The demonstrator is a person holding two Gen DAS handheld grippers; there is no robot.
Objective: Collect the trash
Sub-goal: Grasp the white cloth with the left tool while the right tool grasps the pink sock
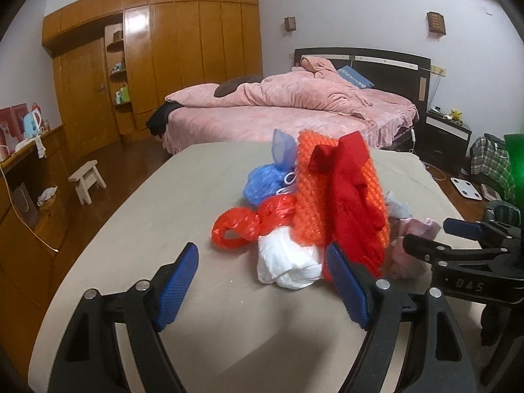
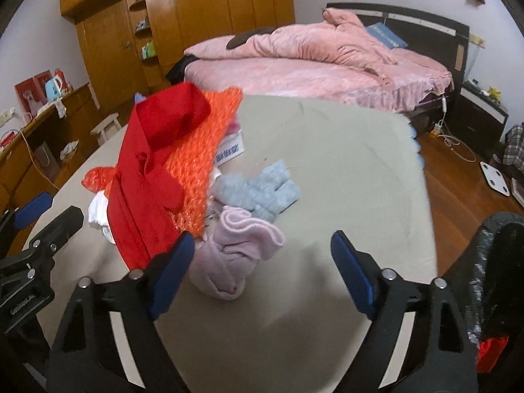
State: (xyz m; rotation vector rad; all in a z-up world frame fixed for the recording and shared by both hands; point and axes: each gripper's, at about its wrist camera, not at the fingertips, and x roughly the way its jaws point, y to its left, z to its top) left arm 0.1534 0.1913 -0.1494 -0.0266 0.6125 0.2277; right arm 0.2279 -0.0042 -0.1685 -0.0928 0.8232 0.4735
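Observation:
A pile lies on the beige table (image 1: pixel 183 203): a red plastic bag (image 1: pixel 239 226), a white bag (image 1: pixel 288 262), a blue bag (image 1: pixel 265 183), an orange mesh piece (image 1: pixel 314 196) and a red paper bag (image 1: pixel 353 196). My left gripper (image 1: pixel 262 281) is open and empty just in front of the white bag. My right gripper (image 2: pixel 262 265) is open and empty in front of a rolled lilac sock (image 2: pixel 235 249); a light blue sock (image 2: pixel 262 190) lies behind it. The red paper bag (image 2: pixel 147 177) and orange mesh (image 2: pixel 196 157) stand to its left.
A pink bed (image 1: pixel 294 111) stands behind the table, wooden wardrobes (image 1: pixel 183 49) at the back left. A black bag (image 2: pixel 494 281) hangs at the right edge of the right wrist view. A white stool (image 1: pixel 88 177) and a scale (image 1: pixel 465 188) sit on the floor.

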